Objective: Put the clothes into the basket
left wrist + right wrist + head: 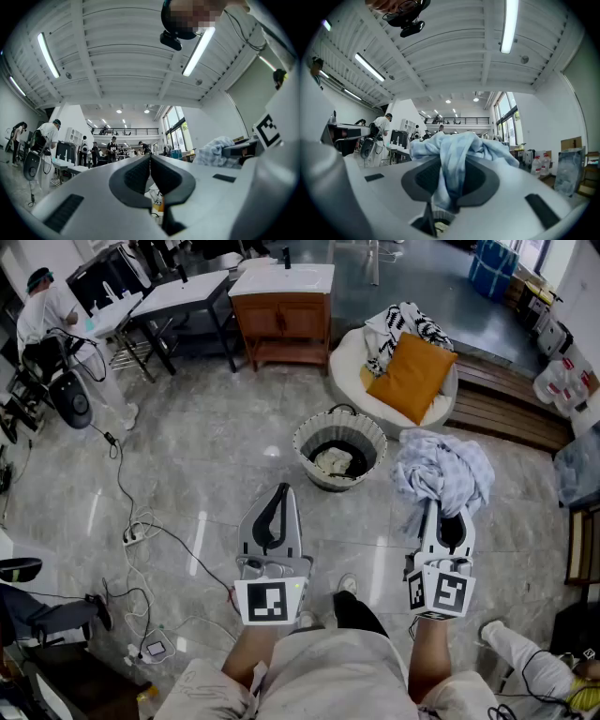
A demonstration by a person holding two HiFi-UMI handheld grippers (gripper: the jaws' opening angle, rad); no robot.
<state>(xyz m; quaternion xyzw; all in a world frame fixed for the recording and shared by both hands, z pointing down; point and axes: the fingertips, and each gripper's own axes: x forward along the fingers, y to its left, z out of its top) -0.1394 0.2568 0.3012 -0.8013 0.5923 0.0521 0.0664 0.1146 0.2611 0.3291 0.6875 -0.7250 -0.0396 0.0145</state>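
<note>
- Head view: the left gripper (280, 489) was held about level above the grey floor (206, 456), with its jaws drawn together and nothing between them.
- Head view: the right gripper (449, 510) was held well apart from it, at the right. A pale blue checked cloth (441, 470) was bunched over its jaw tips and lifted clear of the floor.
- Head view: the basket (339, 418) was seen standing on the floor ahead, between the lines of the two grippers. A pale garment (333, 461) lay at its bottom.
- Head view: the checked cloth was seen outside the basket, just beside its right rim as pictured.
- Head view: beyond the basket, a round white chair (349, 362) was seen bearing an orange cushion (411, 376).
- Left gripper view: the dark pads (136, 176) were seen meeting at their tips, with no object caught between them. The checked cloth was visible off to the right.
- Right gripper view: the jaws were seen clamped on the checked cloth. One fold was pinched and hanging down between the pads (426, 178), and the rest was heaped above the tips.
</note>
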